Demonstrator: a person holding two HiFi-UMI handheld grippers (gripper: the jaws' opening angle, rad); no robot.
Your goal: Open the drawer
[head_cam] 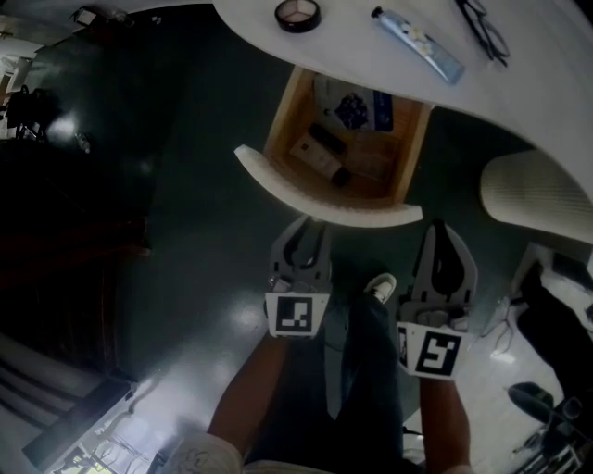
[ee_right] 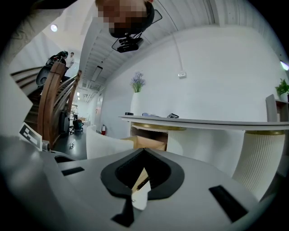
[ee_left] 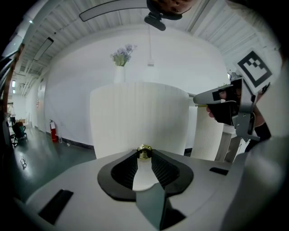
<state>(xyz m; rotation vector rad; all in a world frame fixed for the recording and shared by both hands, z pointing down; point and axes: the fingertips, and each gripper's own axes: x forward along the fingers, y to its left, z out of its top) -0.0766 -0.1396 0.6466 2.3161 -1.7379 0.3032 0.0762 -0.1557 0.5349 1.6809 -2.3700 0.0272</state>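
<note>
- Left gripper (head_cam: 309, 224) – its jaws are clamped on a small golden knob (ee_left: 144, 152), which sits right at the tips. Its marker cube (head_cam: 298, 315) lies at the near end, ahead of the person's forearm (head_cam: 248, 393).
- Right gripper (head_cam: 437, 228) – held level with the left one and well apart from it. Its tips are drawn together with nothing between them, and they touch nothing in the head view.
- A shoe (head_cam: 381, 287) shows on the dark floor (head_cam: 204, 259) between the two grippers.
- Drawer front (head_cam: 278, 181) – a curved, ribbed white panel that bears the knob. It lies directly against the left gripper's tips and just ahead and to the left of the right gripper's tips.
- Drawer (head_cam: 283, 120) – a wooden box standing open beyond the left gripper, pulled out from under the desk (head_cam: 352, 42).
- Drawer contents, past the front panel: a dark tube (head_cam: 326, 141), a tan box (head_cam: 313, 154) and, farther in, a blue packet (head_cam: 357, 106).
- Ribbed white pedestal (head_cam: 537, 196) – ahead and to the right of the right gripper.
- Desk top, farthest from both grippers, carries a round compact (head_cam: 297, 13), a pale blue tube (head_cam: 419, 43) and a pair of glasses (head_cam: 484, 28).
- In the left gripper view a white vase (ee_left: 119, 74) with flowers stands above and beyond the drawer front.
</note>
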